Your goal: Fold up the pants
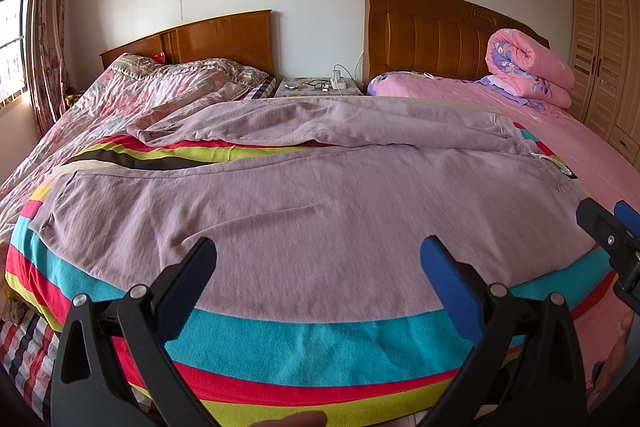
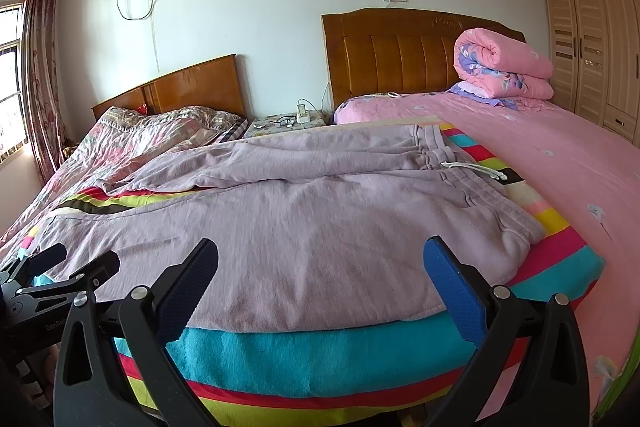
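Light purple sweatpants (image 1: 304, 195) lie spread flat across a striped blanket (image 1: 304, 343) on the bed, waistband with white drawstring (image 2: 476, 169) to the right, legs running left. The far leg (image 2: 248, 163) is rumpled. My left gripper (image 1: 318, 267) is open and empty, hovering over the near leg close to its front edge. My right gripper (image 2: 320, 267) is open and empty, over the hip part near the waistband. The right gripper shows at the right edge of the left wrist view (image 1: 612, 231); the left gripper shows at the left edge of the right wrist view (image 2: 72, 271).
A floral quilt (image 1: 132, 95) covers the bed at left. A pink sheet (image 2: 560, 155) and rolled pink quilt (image 2: 504, 67) lie at right. A nightstand (image 2: 288, 123) with glasses and chargers stands between the headboards. A wardrobe (image 2: 592, 35) is far right.
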A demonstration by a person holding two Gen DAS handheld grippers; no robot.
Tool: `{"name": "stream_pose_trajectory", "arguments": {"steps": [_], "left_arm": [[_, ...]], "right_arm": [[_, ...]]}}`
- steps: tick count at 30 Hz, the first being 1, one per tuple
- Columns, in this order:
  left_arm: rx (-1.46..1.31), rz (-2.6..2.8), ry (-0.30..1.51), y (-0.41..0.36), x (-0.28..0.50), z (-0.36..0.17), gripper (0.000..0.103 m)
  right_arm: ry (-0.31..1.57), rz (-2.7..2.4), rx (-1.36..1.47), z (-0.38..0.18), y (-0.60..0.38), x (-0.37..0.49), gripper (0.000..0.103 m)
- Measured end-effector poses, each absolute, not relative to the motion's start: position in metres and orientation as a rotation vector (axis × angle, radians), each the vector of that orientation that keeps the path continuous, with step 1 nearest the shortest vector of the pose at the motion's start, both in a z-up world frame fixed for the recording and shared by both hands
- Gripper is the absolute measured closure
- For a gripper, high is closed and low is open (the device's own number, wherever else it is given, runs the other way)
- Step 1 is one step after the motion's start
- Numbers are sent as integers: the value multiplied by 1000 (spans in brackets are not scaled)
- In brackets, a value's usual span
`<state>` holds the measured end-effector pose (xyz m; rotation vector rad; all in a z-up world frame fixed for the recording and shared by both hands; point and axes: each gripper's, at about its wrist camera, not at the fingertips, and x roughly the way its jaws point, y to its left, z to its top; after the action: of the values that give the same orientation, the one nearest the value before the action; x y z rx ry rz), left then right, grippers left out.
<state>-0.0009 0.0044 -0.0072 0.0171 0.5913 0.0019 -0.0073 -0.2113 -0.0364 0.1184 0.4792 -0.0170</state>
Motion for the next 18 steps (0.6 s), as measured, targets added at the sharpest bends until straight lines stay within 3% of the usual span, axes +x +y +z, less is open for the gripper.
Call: {"name": "stream_pose_trajectory", "arguments": {"steps": [11,18], "left_arm": [[14,-18,637,8,6,-13,1],[108,-188,924,20,81,-9,1]], "right_arm": [[513,9,95,-38,-211,1,4],[636,199,-79,-23,-220,91,4]]}}
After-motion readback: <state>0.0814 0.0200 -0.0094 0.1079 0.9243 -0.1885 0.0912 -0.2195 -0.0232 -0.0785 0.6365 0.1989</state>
